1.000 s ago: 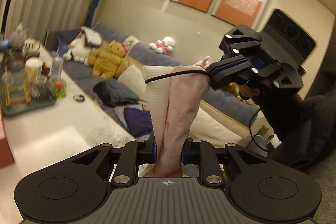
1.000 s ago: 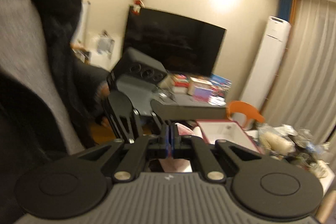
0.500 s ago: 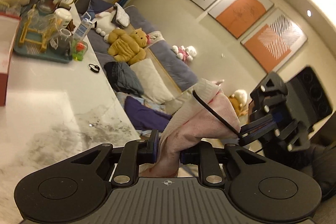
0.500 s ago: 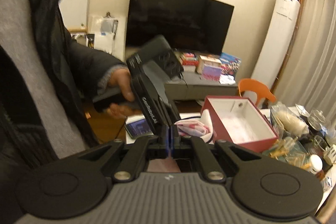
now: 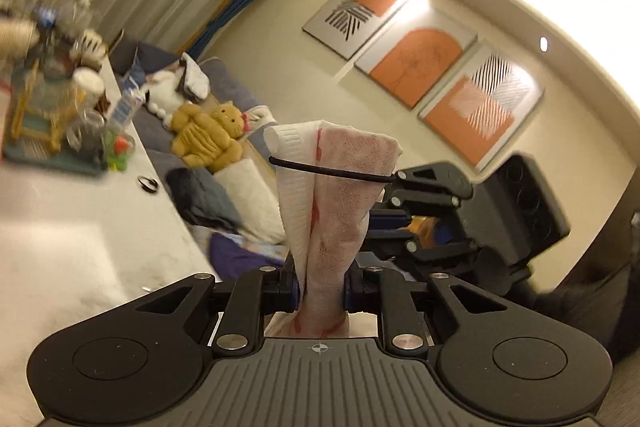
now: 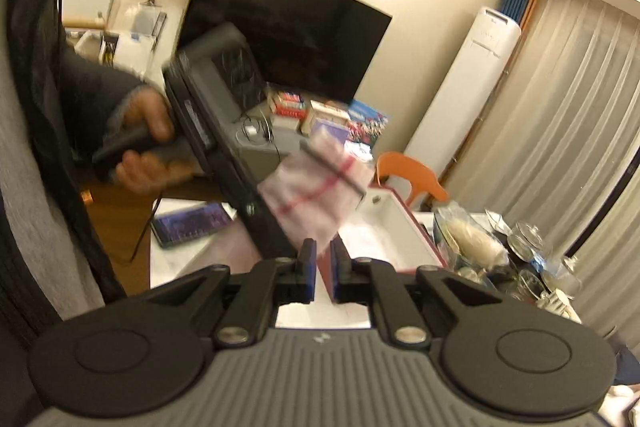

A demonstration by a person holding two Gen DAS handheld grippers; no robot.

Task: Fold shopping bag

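Observation:
My left gripper [image 5: 320, 291] is shut on the folded pink-and-white shopping bag [image 5: 334, 203] and holds it upright in the air. A thin black elastic band [image 5: 320, 169] circles the bag near its top. My right gripper shows in the left wrist view [image 5: 404, 211] just right of the bag, at the band's end. In the right wrist view the right gripper [image 6: 322, 269] has its jaws slightly apart with nothing between them. The bag [image 6: 316, 191] with its band [image 6: 332, 169] is blurred ahead, held by the left gripper's body [image 6: 224, 147].
A white marble table [image 5: 80, 235] lies to the left, with a tray of jars and bottles [image 5: 52, 131] at its far end. An open red box [image 6: 384, 227] and glassware [image 6: 528, 247] stand on the table. A sofa with plush toys [image 5: 208, 139] is behind.
My right gripper has let go of the black band and its jaws have parted. The left gripper has turned the bag back upright and the band now sits around the bag.

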